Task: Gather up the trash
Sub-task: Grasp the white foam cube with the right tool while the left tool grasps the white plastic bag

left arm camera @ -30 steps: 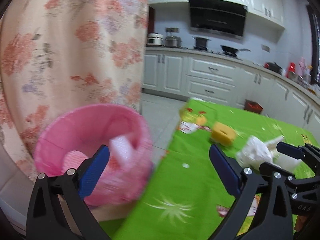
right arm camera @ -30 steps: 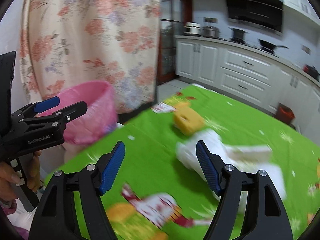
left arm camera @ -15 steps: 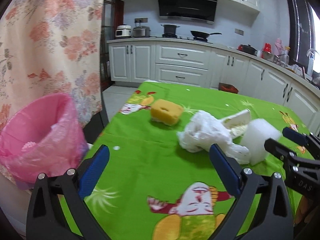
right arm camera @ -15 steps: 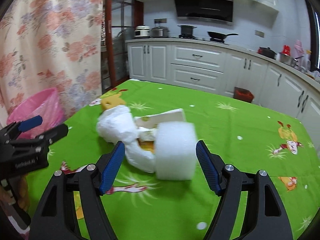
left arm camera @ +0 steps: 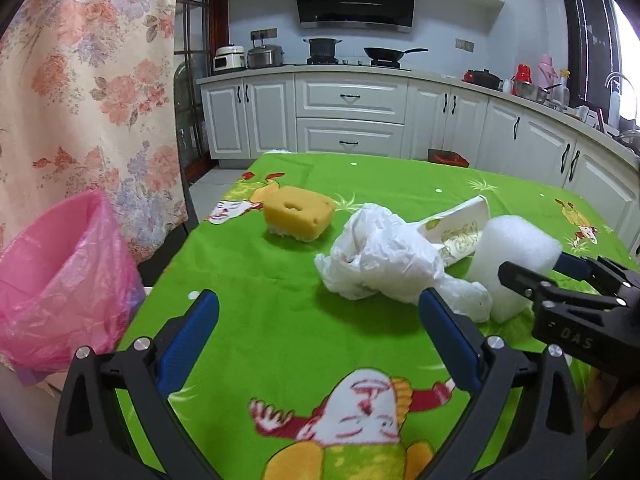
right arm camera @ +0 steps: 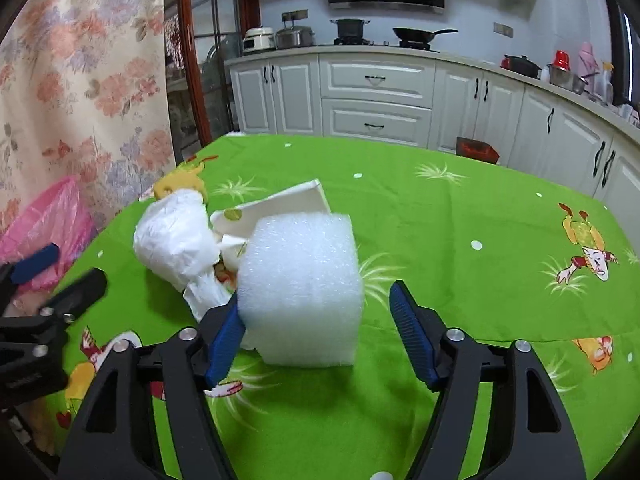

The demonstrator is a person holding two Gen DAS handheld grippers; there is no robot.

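While visible, right tongs [left arm camera: 556,270] read "DAS" (partly).

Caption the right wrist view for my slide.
Right gripper closing around white foam block on green tablecloth.

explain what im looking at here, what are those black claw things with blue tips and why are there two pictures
The claws are two hand-held grippers; a person holds one in each hand, with no robot arm. Each picture comes from a camera on one gripper, looking out along its fingers.

The left gripper is open and holds nothing. The right gripper is closing around a white foam block; its right pad is still clear of the block.

On the green tablecloth lie the block, a crumpled white plastic bag, a flattened paper cup and a yellow sponge. A bin with a pink bag stands beside the table on the left.
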